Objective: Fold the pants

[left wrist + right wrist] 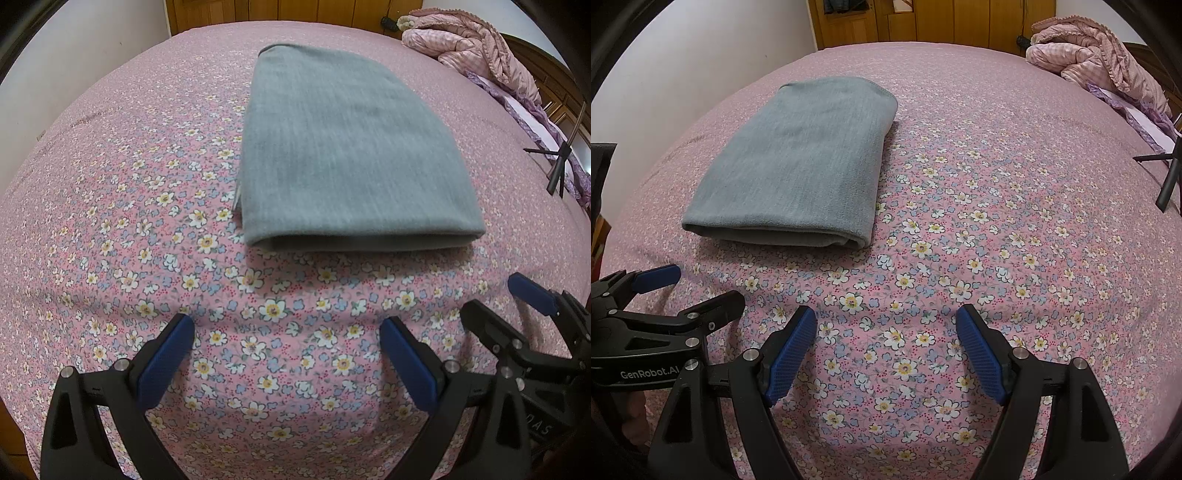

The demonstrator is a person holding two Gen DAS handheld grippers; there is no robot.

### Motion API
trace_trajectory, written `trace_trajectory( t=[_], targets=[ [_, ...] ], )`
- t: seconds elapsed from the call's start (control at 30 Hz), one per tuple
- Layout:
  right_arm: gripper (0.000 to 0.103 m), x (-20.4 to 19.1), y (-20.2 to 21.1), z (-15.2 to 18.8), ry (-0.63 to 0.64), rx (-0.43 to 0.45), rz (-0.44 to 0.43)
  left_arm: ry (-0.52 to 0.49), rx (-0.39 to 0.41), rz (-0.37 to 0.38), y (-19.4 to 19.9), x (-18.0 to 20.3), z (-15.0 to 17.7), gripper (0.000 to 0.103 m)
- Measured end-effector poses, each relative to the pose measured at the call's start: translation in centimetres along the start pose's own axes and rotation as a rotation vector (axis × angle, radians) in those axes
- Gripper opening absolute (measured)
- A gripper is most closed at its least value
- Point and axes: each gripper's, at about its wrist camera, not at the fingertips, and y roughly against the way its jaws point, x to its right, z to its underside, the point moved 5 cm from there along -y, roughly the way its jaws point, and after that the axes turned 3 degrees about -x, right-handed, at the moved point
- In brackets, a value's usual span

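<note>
The grey-blue pants (343, 155) lie folded into a neat rectangular stack on the pink floral bedsheet (110, 221), their thick folded edge facing the grippers. The left gripper (288, 354) hangs over bare sheet just short of that edge, jaws spread wide and holding nothing. The right gripper (886, 350) hangs beside it, off the stack's right corner, equally wide and empty. A crumpled pink quilt (1093, 55) sits well beyond the pants.
</note>
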Motion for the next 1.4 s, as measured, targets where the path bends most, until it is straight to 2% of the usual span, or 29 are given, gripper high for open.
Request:
trace_trajectory(
  t=[1.4],
  targets=[
    [0.08, -0.07, 0.0, 0.11, -0.003, 0.001, 0.004, 0.002, 0.0, -0.002, 0.31, 0.51, 0.14, 0.103]
  ],
)
